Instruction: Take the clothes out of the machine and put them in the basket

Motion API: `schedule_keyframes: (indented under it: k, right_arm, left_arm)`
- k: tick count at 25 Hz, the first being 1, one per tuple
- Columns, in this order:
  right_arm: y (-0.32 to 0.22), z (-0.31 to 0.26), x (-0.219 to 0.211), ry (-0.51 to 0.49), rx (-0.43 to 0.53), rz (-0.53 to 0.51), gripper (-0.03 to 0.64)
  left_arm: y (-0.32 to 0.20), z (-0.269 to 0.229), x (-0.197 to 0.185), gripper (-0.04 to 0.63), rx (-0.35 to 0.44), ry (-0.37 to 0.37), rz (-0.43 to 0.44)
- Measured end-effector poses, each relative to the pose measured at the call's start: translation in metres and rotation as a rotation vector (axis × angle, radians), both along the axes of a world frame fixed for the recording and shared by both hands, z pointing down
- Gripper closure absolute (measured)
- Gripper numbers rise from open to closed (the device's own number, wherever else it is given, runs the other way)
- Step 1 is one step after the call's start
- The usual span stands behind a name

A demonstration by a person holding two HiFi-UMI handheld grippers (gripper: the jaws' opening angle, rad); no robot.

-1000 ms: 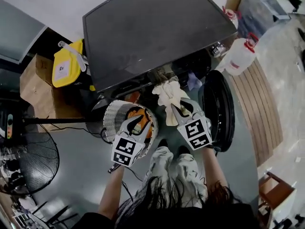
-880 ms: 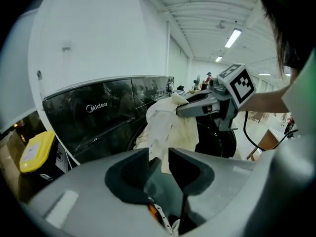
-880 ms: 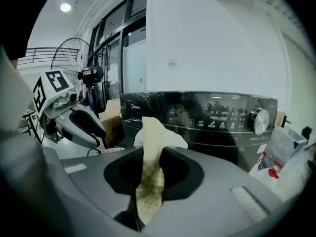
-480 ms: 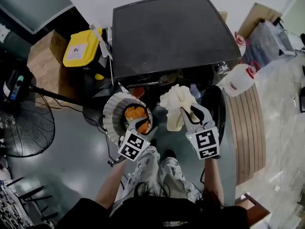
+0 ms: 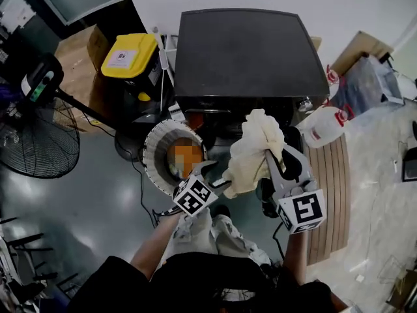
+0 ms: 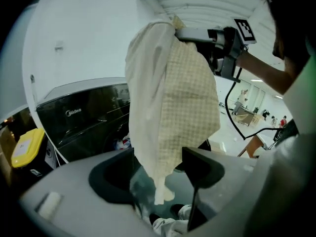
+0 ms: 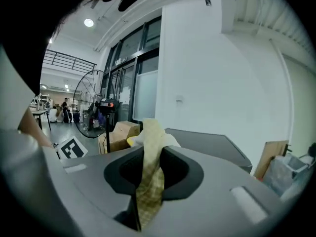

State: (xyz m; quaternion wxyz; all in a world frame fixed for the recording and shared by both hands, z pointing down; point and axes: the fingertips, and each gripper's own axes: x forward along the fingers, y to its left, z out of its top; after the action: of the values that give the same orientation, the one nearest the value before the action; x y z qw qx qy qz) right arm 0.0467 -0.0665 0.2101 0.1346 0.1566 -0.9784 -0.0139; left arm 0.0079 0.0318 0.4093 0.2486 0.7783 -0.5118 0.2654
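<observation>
**Washing machine standing in open test hall**

A black washing machine [image 5: 251, 54] is standing on a glossy grey poured floor [image 5: 85, 220] in what is looking like a lab or workshop hall. A cardboard box [image 5: 81, 47], a yellow-lidded container [image 5: 130, 55], a white jug [image 5: 322, 128] and a pedestal fan [image 5: 36, 145] are crowding round it. Behind, tall glazed partitions [image 7: 143, 83] and a mezzanine railing [image 7: 66, 60] are rising over people [image 7: 64, 111] clustering at the far end.
</observation>
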Motion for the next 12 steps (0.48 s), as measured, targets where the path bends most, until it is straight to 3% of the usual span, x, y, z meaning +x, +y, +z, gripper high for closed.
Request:
schedule_keyframes:
  k: [4,8,12]
  right_arm:
    - [0.020,-0.043,0.005,-0.044,0.049,-0.071,0.526]
    - [0.042,-0.088,0.011,-0.131,0.066,-0.121,0.526]
    - [0.059,-0.122,0.013,-0.199,0.081,-0.168,0.527]
  left_arm:
    - [-0.003,-0.013,0.022,0.240,0.036,0.001,-0.014]
    - [-0.014,-0.027,0.023,0.202,0.070,0.073,-0.115]
    - [-0.026,-0.050,0.017,0.186,0.126,0.124,-0.159]
